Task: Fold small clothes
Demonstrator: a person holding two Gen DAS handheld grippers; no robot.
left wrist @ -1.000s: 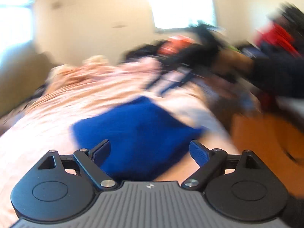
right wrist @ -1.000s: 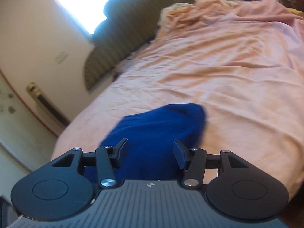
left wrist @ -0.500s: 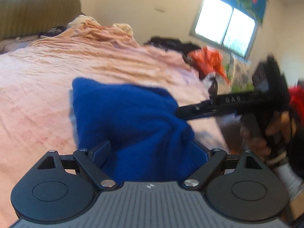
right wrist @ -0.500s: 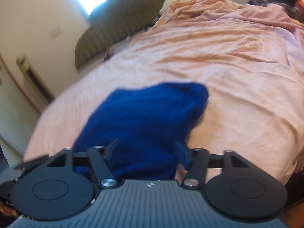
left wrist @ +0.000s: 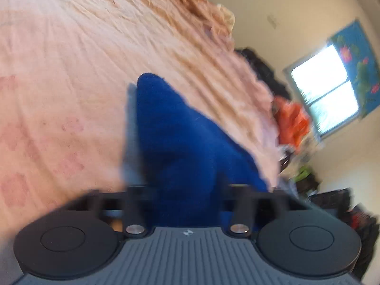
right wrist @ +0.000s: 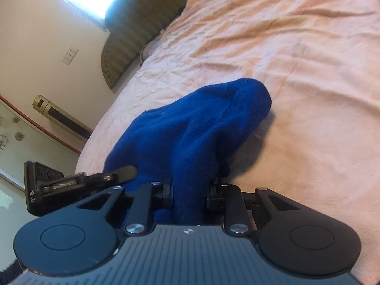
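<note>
A small blue fleece garment (left wrist: pixel 185 142) lies bunched on the pink bed sheet (left wrist: pixel 71 71), with its near end lifted. In the blurred left wrist view my left gripper (left wrist: pixel 187 190) has its fingers drawn in around the garment's near edge. The right wrist view shows the same blue garment (right wrist: pixel 194 123) with my right gripper (right wrist: pixel 190 194) shut on a fold of its near end. The left gripper (right wrist: pixel 125 171) comes in from the left there and touches the garment's edge. The garment's far rounded end rests on the sheet (right wrist: pixel 308 71).
A dark padded headboard (right wrist: pixel 133 35) stands at the far end of the bed. Orange clothes (left wrist: pixel 292 121) and a dark pile (left wrist: pixel 261 61) sit at the bed's far side, below a window (left wrist: pixel 325 92). The bed's edge lies close below both grippers.
Both grippers have gone from open to shut on the garment's near end. The left gripper swung round and tilted; the right one moved in and the cloth bunched up.
</note>
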